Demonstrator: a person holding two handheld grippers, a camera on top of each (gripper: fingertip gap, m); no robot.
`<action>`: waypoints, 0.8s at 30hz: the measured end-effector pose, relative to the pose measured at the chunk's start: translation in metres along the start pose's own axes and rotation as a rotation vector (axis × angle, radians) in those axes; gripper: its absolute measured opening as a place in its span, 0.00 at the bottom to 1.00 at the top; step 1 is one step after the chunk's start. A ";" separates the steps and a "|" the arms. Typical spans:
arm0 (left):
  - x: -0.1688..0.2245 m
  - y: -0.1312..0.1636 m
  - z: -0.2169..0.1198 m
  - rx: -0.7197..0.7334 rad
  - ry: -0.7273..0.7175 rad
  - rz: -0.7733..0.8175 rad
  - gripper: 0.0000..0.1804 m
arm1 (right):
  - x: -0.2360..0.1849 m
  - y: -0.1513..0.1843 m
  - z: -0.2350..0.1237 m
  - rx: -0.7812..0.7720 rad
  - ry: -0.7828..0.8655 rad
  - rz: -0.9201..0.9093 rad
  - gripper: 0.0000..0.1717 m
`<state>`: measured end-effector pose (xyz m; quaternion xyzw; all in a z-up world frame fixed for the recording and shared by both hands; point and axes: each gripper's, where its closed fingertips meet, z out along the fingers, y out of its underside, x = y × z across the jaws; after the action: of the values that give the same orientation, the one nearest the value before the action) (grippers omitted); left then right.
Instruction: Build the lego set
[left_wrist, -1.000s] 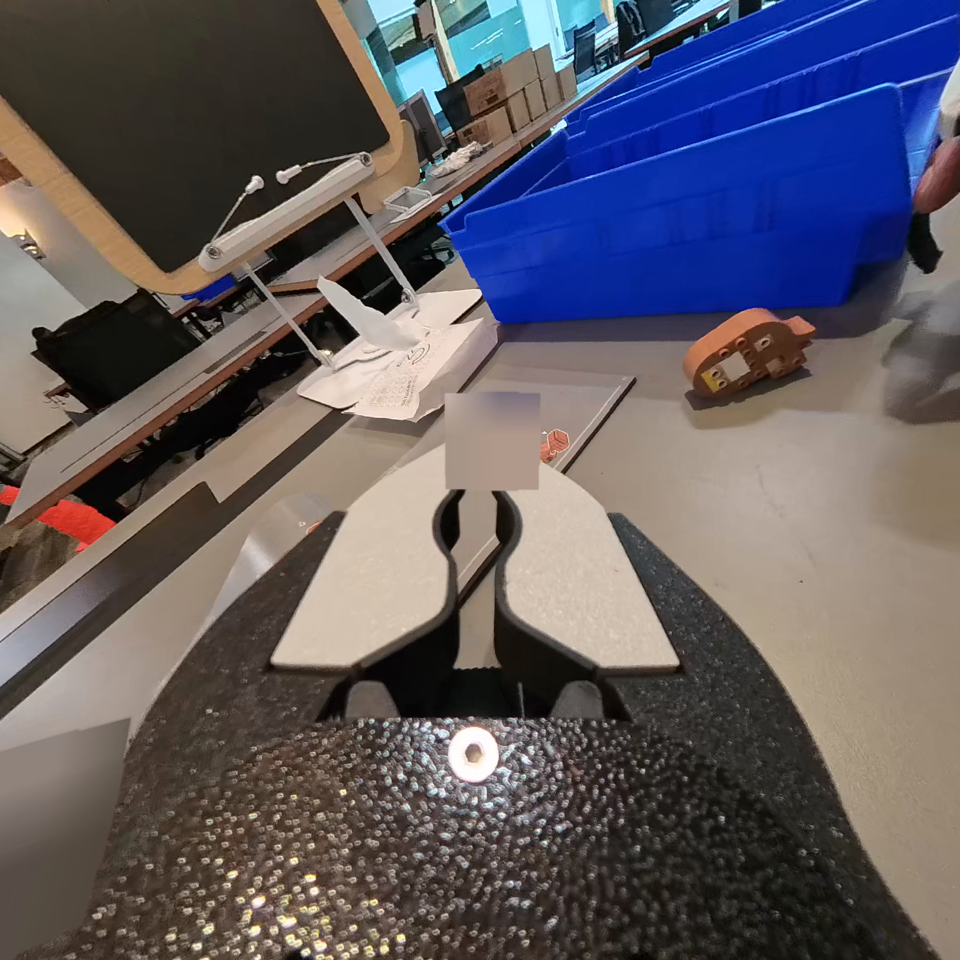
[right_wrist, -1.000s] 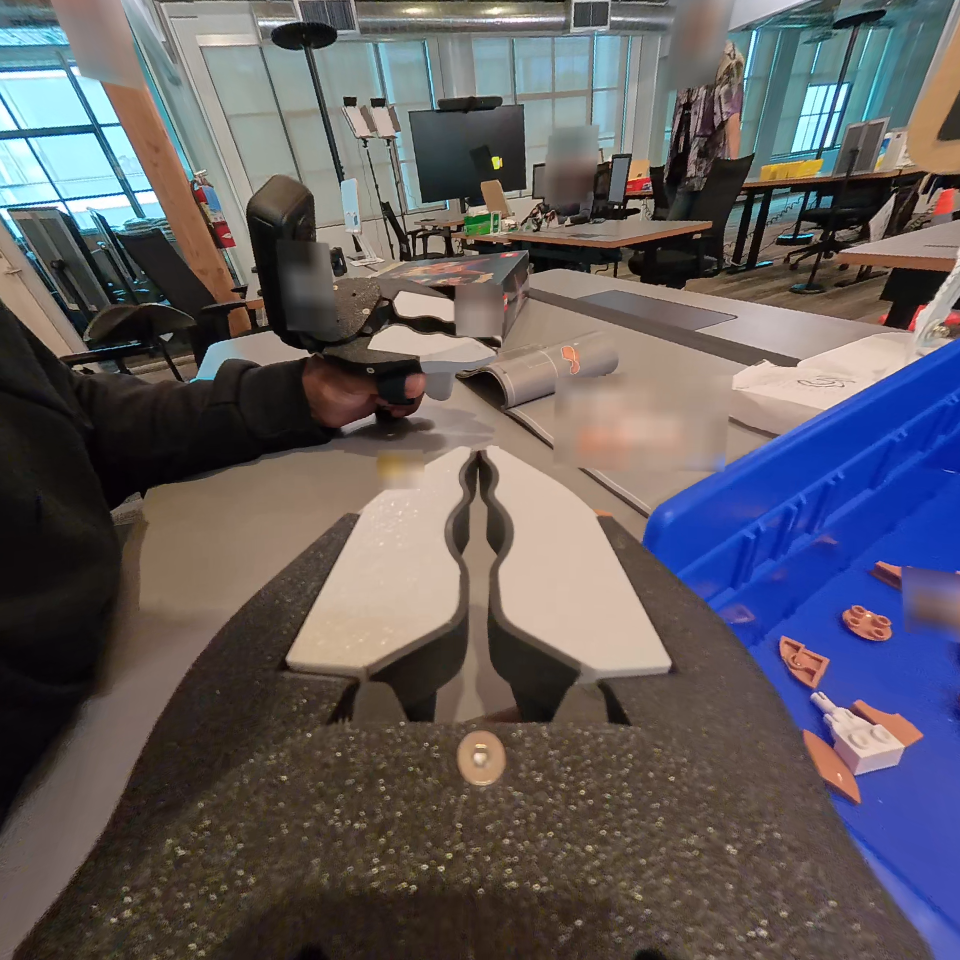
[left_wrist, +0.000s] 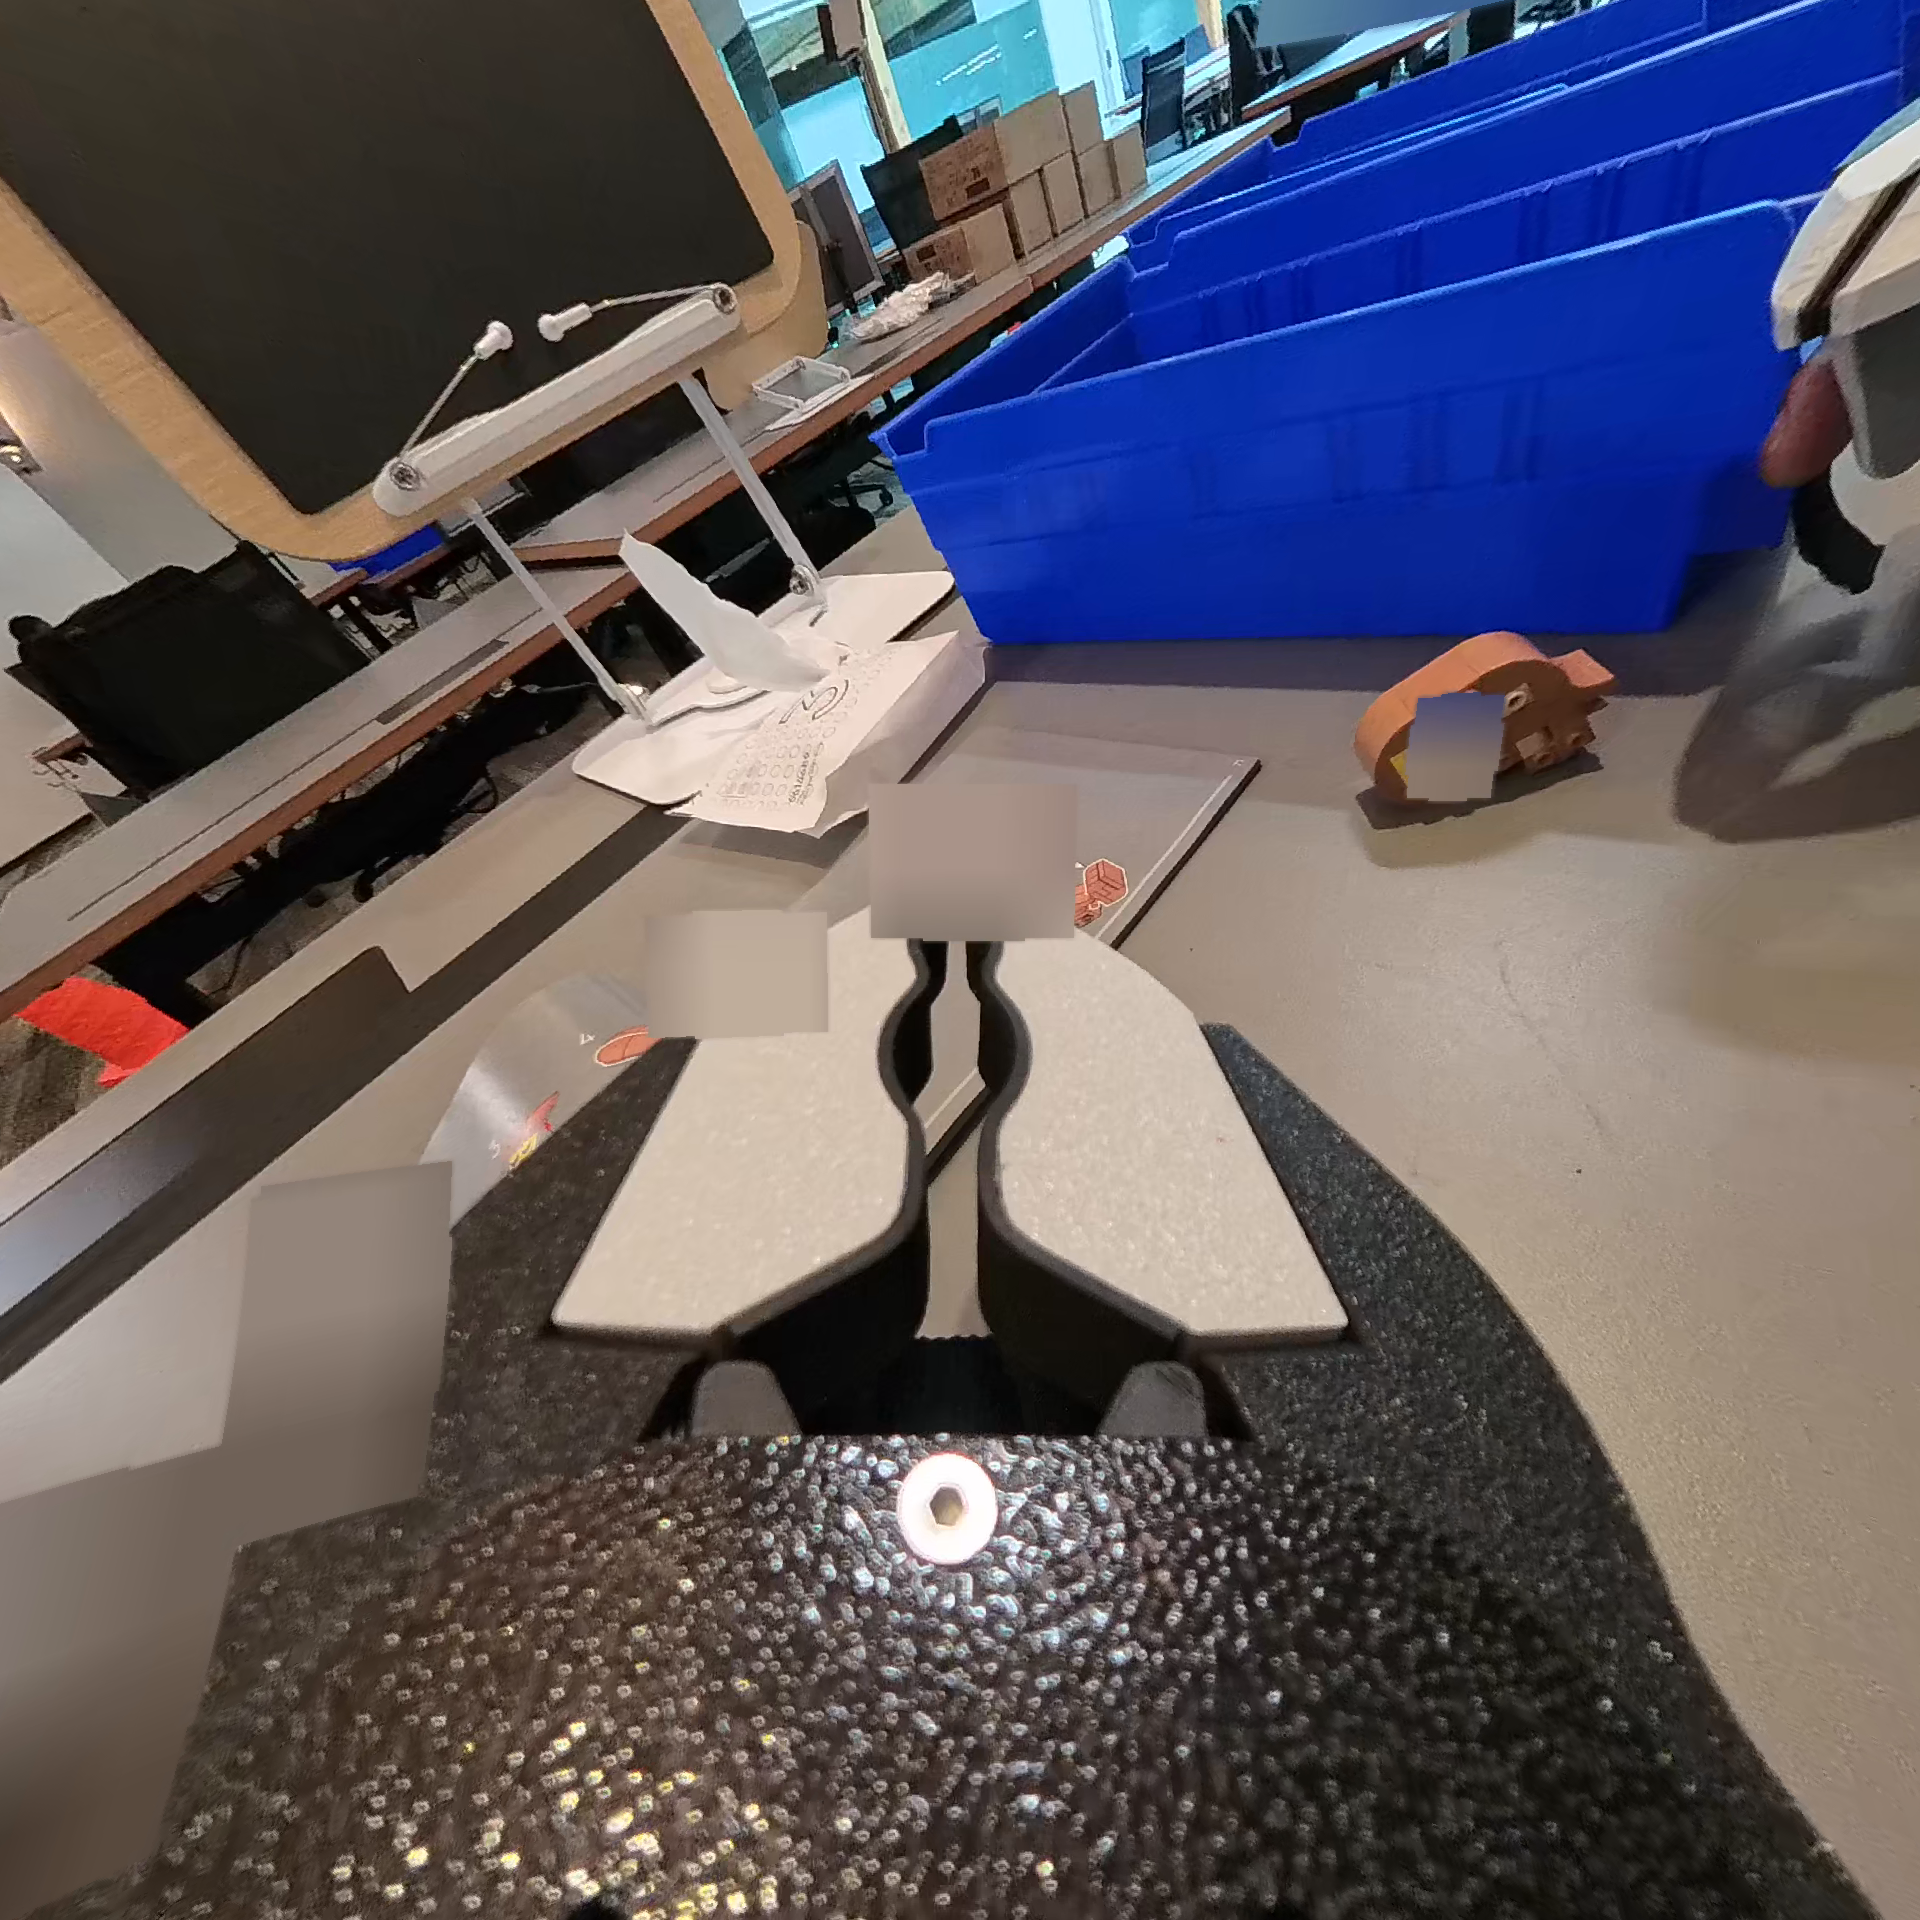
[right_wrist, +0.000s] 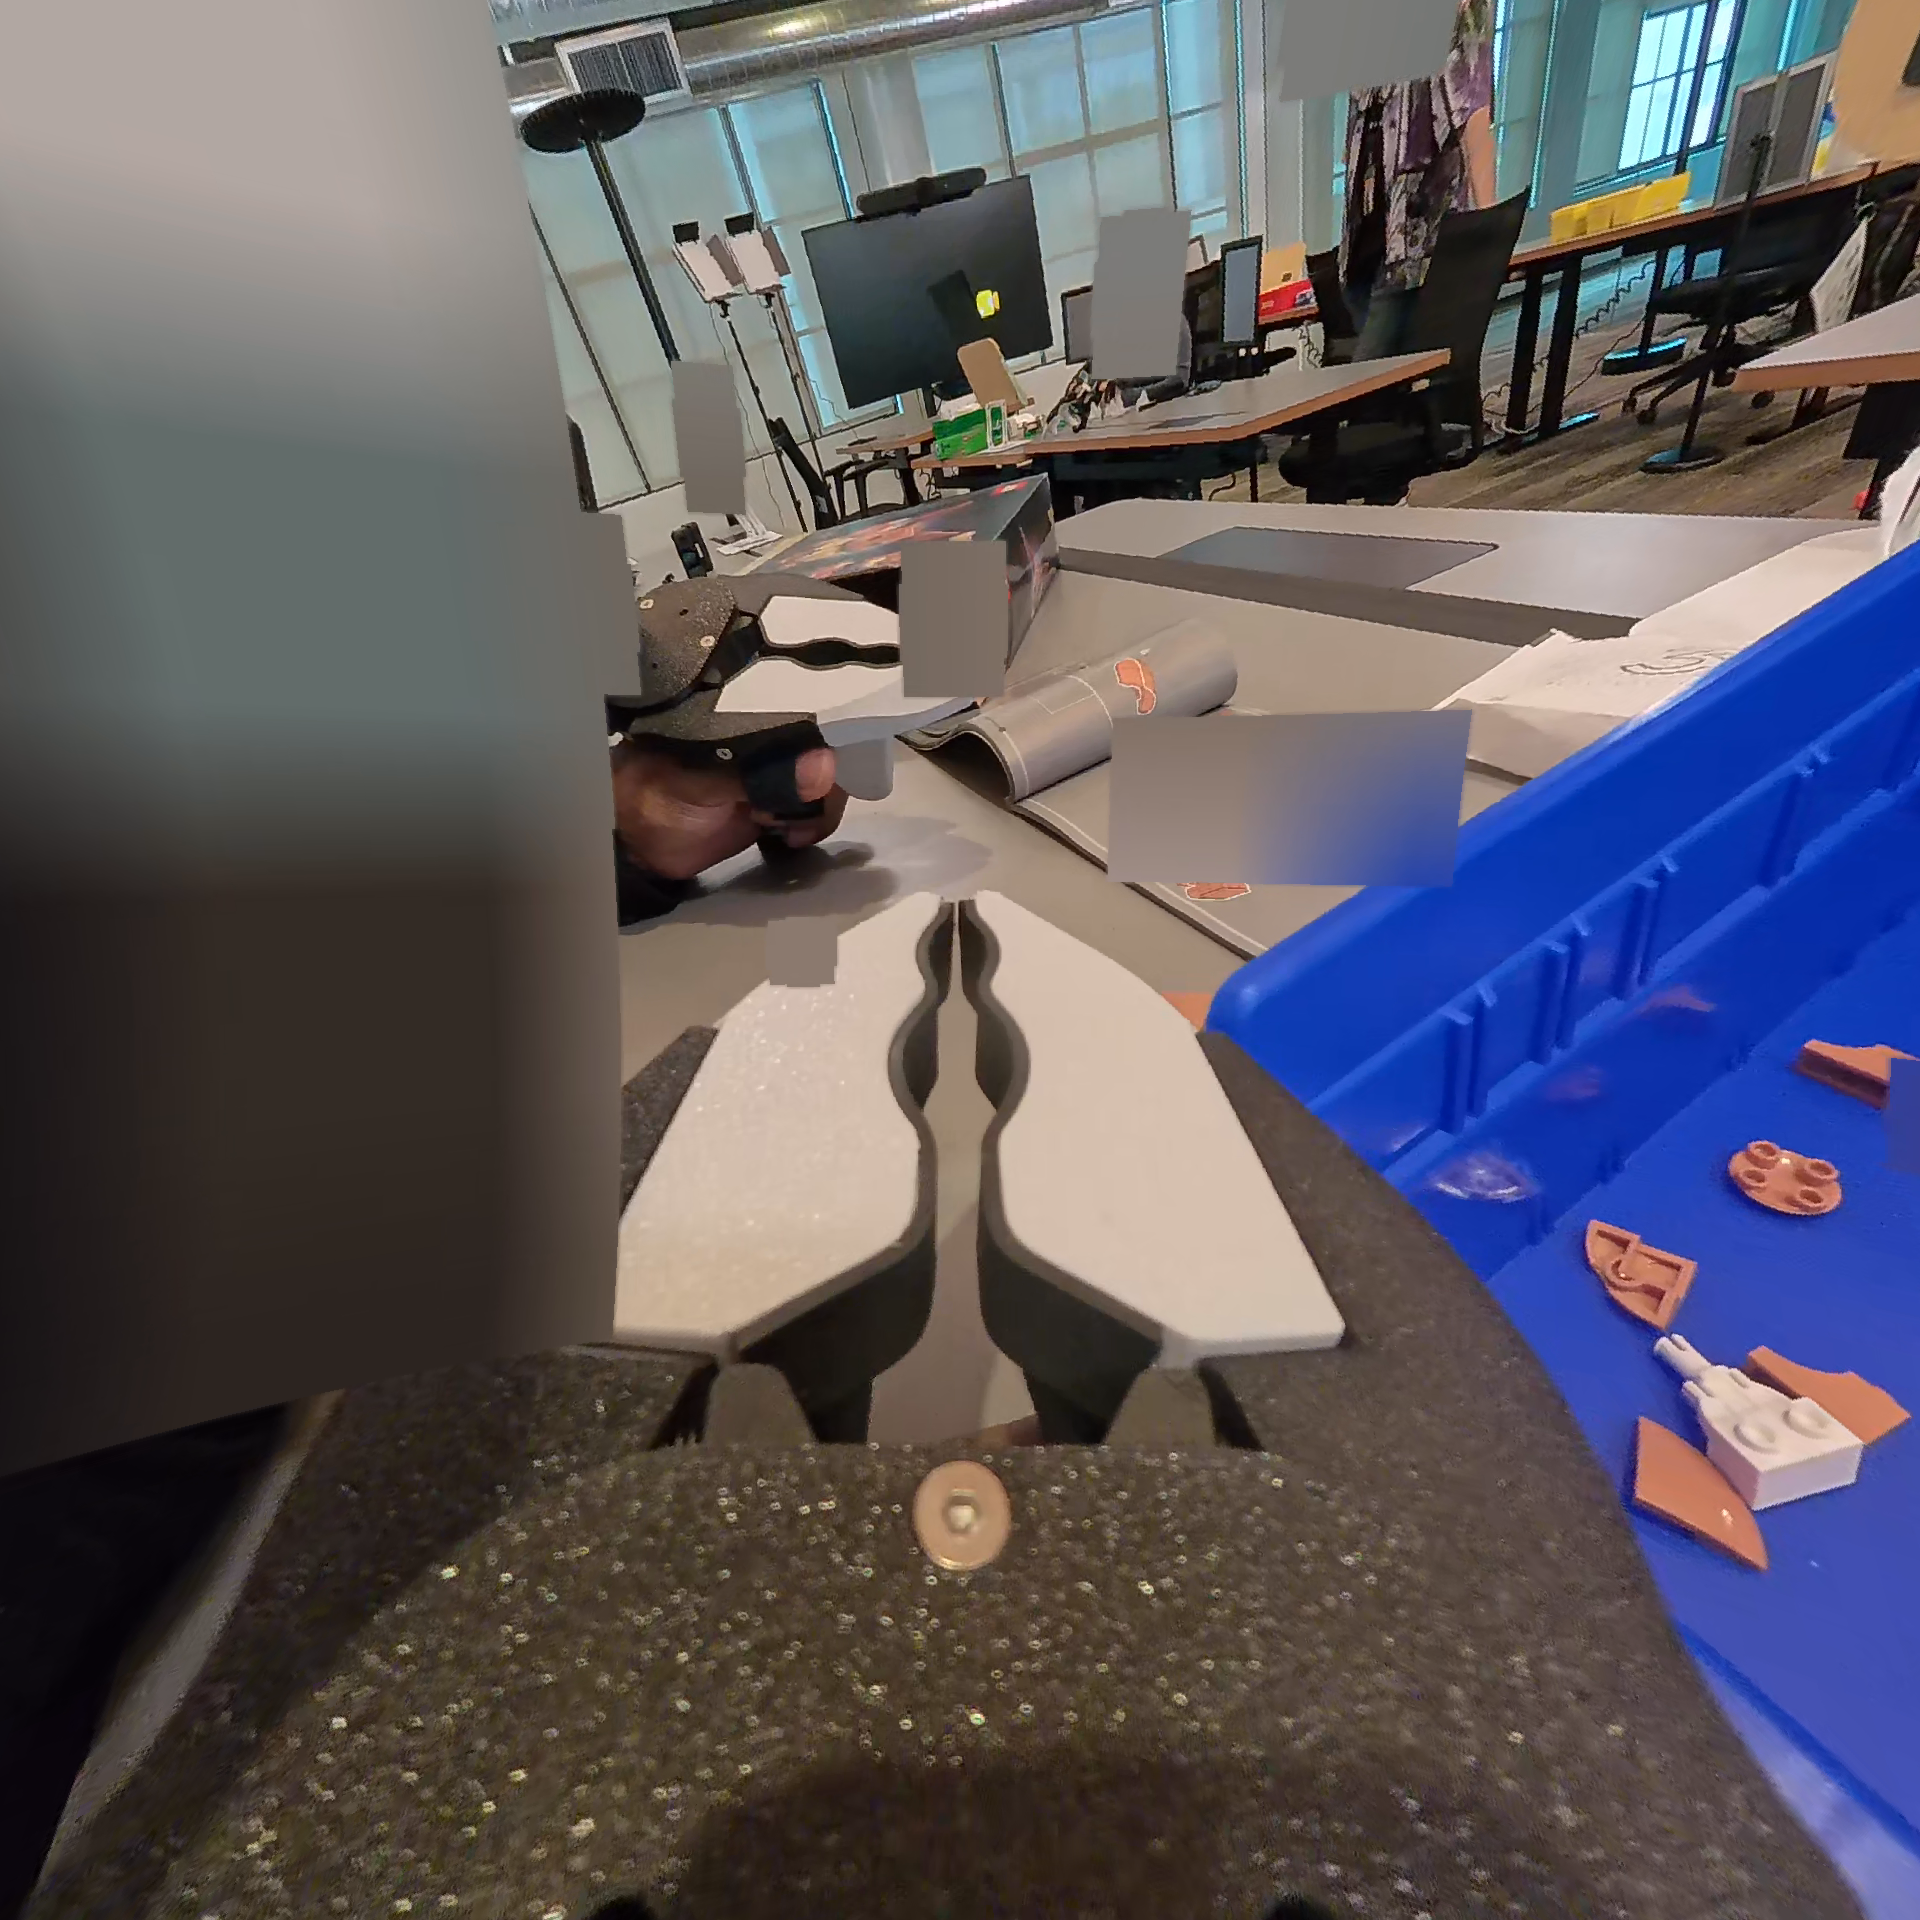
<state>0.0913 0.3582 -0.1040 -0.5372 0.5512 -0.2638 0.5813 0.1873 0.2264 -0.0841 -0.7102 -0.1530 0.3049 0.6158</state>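
My right gripper (right_wrist: 956, 914) hangs beside the blue bin (right_wrist: 1558, 935), fingers nearly pressed together, holding nothing. My left gripper (left_wrist: 951, 951), fingers slightly apart and bare, hovers over an open booklet (left_wrist: 1174, 821); a brown brick model (left_wrist: 1475, 707) lies ahead right.

Blue bins (left_wrist: 1351, 499), brown brick model (left_wrist: 1475, 686)
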 end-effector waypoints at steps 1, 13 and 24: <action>0.000 0.000 0.000 -0.001 0.000 -0.001 0.01 | 0.001 0.001 0.000 -0.004 0.007 -0.001 0.00; 0.000 0.002 0.002 -0.015 -0.007 0.011 0.01 | 0.003 0.009 0.004 -0.066 0.055 -0.018 0.00; 0.000 0.002 0.001 -0.016 -0.007 0.007 0.01 | 0.000 0.008 0.003 -0.063 0.051 -0.048 0.00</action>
<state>0.0918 0.3587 -0.1062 -0.5406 0.5532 -0.2555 0.5800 0.1838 0.2276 -0.0924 -0.7328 -0.1639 0.2667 0.6042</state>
